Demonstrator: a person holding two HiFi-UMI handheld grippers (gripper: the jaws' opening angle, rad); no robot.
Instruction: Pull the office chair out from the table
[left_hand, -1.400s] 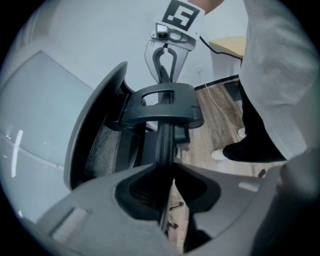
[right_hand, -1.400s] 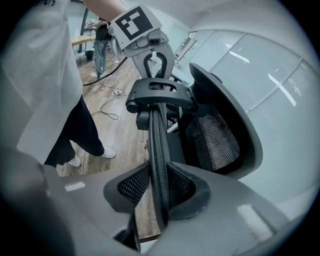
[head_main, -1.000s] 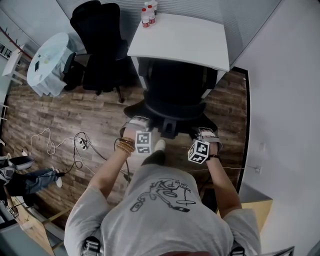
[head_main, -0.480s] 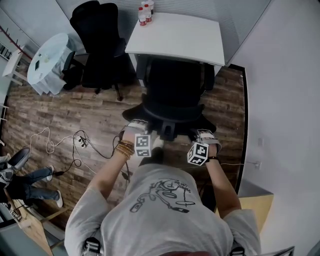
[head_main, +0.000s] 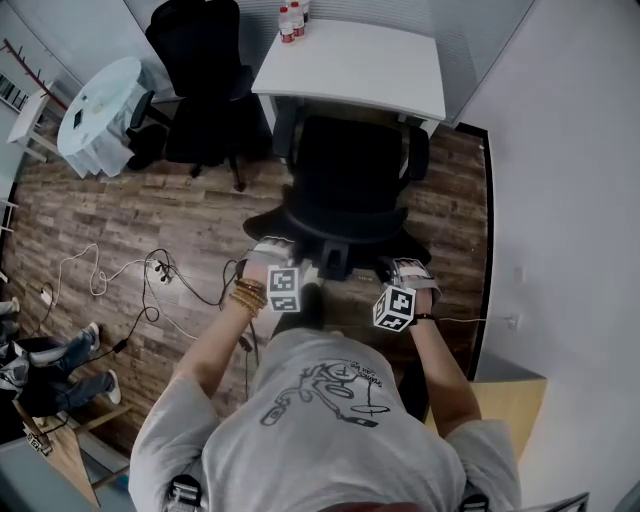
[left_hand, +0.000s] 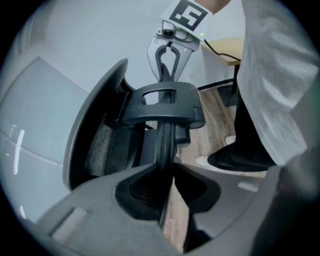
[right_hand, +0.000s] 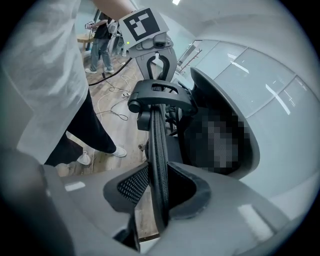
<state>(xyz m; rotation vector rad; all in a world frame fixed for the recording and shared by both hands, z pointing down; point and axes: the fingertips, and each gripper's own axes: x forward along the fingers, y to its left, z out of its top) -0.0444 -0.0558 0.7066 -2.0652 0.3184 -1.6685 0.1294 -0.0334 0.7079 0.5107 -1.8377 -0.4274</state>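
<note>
The black office chair stands in front of the white table, its seat mostly out from under the tabletop. My left gripper is shut on the left end of the backrest's top rim, and my right gripper is shut on its right end. In the left gripper view the thin rim runs between the pads of the left gripper. In the right gripper view the same rim is pinched in the right gripper.
A second black chair stands left of the table, beside a round cloth-covered table. Bottles stand on the white table's far left corner. Cables lie on the wooden floor. A wall closes the right side.
The chair has rolled back out from under the table with both grippers still clamped on its backrest. More of the seat and armrests shows now.
</note>
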